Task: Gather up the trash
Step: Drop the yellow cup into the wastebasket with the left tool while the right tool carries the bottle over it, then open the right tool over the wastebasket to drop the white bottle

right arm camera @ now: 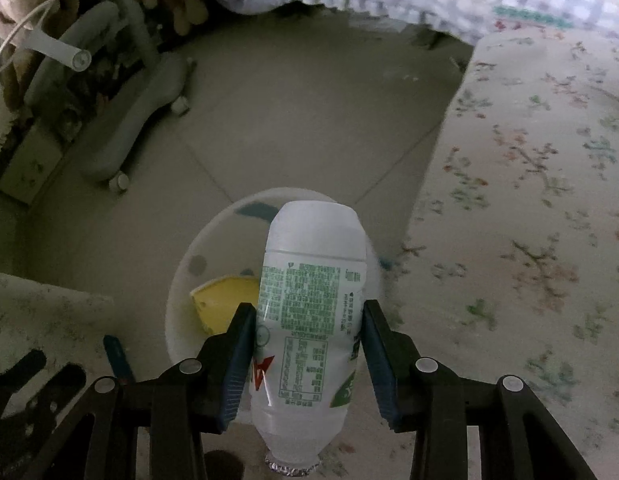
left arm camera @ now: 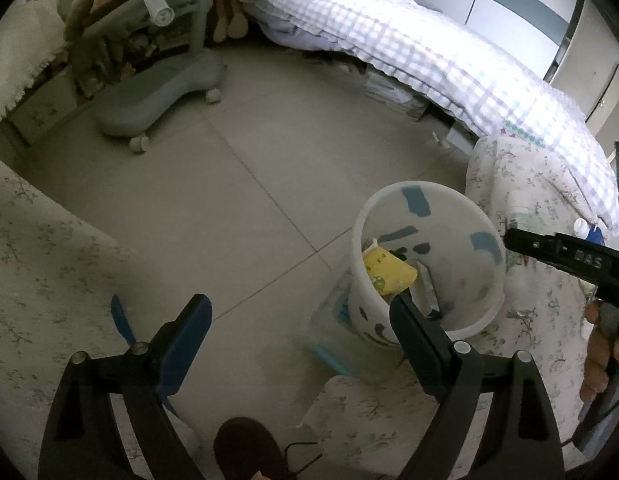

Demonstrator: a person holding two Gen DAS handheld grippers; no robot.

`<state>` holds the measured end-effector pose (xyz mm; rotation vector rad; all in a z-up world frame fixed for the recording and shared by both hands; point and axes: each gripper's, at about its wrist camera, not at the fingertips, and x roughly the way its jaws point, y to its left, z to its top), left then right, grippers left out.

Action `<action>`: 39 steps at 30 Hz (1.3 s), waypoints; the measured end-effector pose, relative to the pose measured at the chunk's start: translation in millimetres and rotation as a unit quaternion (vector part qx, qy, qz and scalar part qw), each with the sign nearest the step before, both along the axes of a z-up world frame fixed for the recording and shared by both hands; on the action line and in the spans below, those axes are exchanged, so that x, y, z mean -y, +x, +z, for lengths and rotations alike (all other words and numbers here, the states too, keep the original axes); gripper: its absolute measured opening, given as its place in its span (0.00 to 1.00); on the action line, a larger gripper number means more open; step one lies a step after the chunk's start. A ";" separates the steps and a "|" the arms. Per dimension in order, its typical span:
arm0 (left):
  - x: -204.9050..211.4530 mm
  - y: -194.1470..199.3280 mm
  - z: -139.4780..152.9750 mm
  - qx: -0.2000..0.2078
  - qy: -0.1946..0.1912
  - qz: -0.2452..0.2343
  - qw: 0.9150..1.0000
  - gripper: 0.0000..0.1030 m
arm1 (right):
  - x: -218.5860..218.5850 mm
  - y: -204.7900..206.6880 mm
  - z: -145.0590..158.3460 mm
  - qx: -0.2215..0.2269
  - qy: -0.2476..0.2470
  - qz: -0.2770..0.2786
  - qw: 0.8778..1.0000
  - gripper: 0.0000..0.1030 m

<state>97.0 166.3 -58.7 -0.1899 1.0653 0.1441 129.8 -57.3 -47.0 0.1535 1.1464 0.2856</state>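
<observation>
A white trash bin [left arm camera: 461, 216] with blue marks stands on the tiled floor beside a floral-covered seat. A yellow wrapper [left arm camera: 385, 274] lies inside it. My left gripper [left arm camera: 301, 316] is open and empty, just left of the bin. In the right wrist view my right gripper [right arm camera: 307, 332] is shut on a white plastic bottle [right arm camera: 309, 280] with a green label, held directly above the bin [right arm camera: 181, 304], where the yellow wrapper [right arm camera: 225, 300] shows. The right gripper's body [left arm camera: 569, 256] shows at the right edge of the left wrist view.
A grey wheeled chair base [left arm camera: 161, 92] stands at the far left. A bed with a checked cover [left arm camera: 429, 48] runs along the back right. Floral fabric [right arm camera: 529, 240] covers the seat at right. A dark shoe [left arm camera: 247, 450] is at the bottom.
</observation>
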 end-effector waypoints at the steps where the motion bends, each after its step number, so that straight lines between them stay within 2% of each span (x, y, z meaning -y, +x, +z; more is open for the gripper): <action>1: -0.9 -0.2 0.2 0.000 -0.001 0.000 1.000 0.90 | -3.6 3.0 -3.4 -0.003 -0.002 0.000 1.000 0.45; 7: -3.2 -0.7 1.2 0.003 -0.001 0.001 1.000 0.90 | -17.5 13.8 -15.2 -0.012 -0.017 -0.001 1.000 0.45; 15: -1.7 -2.8 5.2 0.006 -0.001 0.000 1.000 0.90 | -27.1 17.8 -13.0 -0.010 -0.018 0.007 1.000 0.46; 16: -1.3 -3.0 6.1 0.007 -0.003 0.000 1.000 0.90 | -27.2 18.3 -11.4 -0.009 -0.016 0.007 1.000 0.48; 17: -0.4 -2.9 6.6 0.008 -0.004 0.000 1.000 0.90 | -26.9 18.8 -11.1 -0.009 -0.013 0.008 1.000 0.56; 19: 2.3 -3.0 8.2 0.009 -0.005 -0.002 1.000 0.90 | -25.8 17.0 -4.7 -0.002 -0.007 0.010 1.000 0.64; 23: 11.6 -3.3 12.3 0.012 -0.006 -0.011 1.000 0.90 | -21.5 9.4 11.5 0.022 -0.019 0.018 0.999 0.65; 31: 34.7 -3.6 16.3 0.012 -0.005 -0.038 0.999 0.92 | 22.0 -16.1 41.3 0.052 -0.031 0.007 0.998 0.73; 39: 68.0 1.1 16.6 0.006 -0.002 -0.065 0.998 0.92 | 108.3 -43.6 54.3 0.058 -0.071 -0.047 0.995 0.76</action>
